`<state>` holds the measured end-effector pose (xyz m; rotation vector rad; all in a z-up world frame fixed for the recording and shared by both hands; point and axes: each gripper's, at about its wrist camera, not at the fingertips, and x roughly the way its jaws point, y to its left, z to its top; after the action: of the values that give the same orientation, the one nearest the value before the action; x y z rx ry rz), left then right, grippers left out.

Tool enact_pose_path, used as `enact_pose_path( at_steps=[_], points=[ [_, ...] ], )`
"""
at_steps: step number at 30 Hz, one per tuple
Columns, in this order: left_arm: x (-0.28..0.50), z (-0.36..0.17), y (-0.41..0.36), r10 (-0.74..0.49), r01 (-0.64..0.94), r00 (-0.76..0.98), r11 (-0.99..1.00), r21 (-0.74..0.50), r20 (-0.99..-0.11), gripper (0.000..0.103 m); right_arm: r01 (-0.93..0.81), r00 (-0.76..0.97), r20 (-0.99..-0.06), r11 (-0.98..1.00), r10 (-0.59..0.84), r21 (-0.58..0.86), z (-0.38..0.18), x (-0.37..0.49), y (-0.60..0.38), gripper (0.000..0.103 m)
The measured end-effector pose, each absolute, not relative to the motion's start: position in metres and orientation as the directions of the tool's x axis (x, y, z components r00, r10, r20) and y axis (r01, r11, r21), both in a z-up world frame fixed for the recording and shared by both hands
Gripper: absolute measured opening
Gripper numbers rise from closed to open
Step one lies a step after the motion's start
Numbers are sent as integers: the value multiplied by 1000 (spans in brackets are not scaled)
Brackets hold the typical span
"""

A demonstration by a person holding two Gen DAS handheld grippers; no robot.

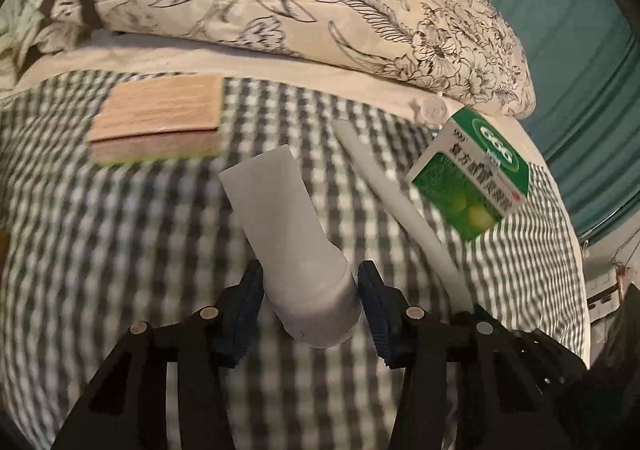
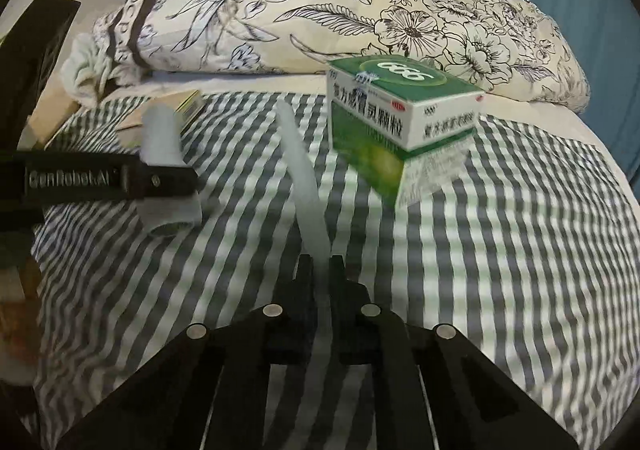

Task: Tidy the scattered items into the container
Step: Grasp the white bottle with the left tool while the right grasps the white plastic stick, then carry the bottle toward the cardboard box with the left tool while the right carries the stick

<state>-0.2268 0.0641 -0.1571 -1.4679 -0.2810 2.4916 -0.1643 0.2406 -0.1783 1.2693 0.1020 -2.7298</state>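
On the checked cloth (image 1: pixel 120 250), tube (image 1: pixel 288 234) between left gripper (image 1: pixel 310 302) jaws.

This is a bedroom in a home. A bed fills the view, spread with a grey-and-white checked sheet (image 2: pixel 500 250), and a thick quilt (image 2: pixel 360 10) printed with black line-drawn flowers is bundled at its far side. A teal curtain (image 1: pixel 580 50) hangs beside the bed, and a green medicine box (image 2: pixel 400 122) rests on the sheet.
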Motion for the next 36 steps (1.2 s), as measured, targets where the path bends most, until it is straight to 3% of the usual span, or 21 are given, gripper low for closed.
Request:
enact_pose_path(
  at_steps=[7,9,10,11,13,17,20,21,22,23,26,29,36],
  points=[
    [-189,-155,41,327,-89,-448,-943,-322,-832,49,196,-573,-801,-978,-172,70,-175,-113,243,14],
    [-182,-158,37,338,-91,-433,-939,-332,-836,50,209,-558,-812,-976,-172,63,-176,-108,241,38],
    [-181,-160,36,339,-92,-423,-938,-333,-840,57,201,-567,-807,-978,-164,57,-175,-107,241,55],
    [-182,-162,36,341,-89,-415,-938,-335,-843,63,186,-583,-797,-981,-158,58,-172,-107,241,57],
    [-185,-163,33,323,-59,-420,-942,-330,-848,81,170,-593,-785,-981,-181,98,-166,-114,245,57],
    [-195,-157,23,358,-14,-456,-918,-395,-815,81,161,-607,-769,-979,-201,128,-163,-143,238,57],
    [-205,-163,22,333,4,-449,-927,-375,-829,81,139,-591,-785,-982,-188,130,-172,-173,226,54],
    [-208,-167,22,318,10,-446,-933,-360,-837,75,132,-583,-792,-983,-183,131,-176,-179,224,48],
    [-208,-170,22,315,11,-442,-934,-357,-840,59,121,-568,-805,-985,-173,127,-181,-185,221,21],
    [-209,-174,21,322,12,-437,-931,-364,-840,58,103,-545,-824,-988,-155,118,-189,-191,219,12],
    [-203,-172,18,344,-21,-459,-926,-377,-819,46,92,-567,-810,-989,-151,120,-186,-185,218,10],
    [-192,-160,24,292,-74,-487,-953,-294,-823,46,104,-597,-789,-989,-144,102,-171,-170,220,10],
    [-162,-136,23,305,-94,-519,-949,-301,-799,45,107,-628,-755,-982,-186,153,-137,-140,232,10]
  ],
)
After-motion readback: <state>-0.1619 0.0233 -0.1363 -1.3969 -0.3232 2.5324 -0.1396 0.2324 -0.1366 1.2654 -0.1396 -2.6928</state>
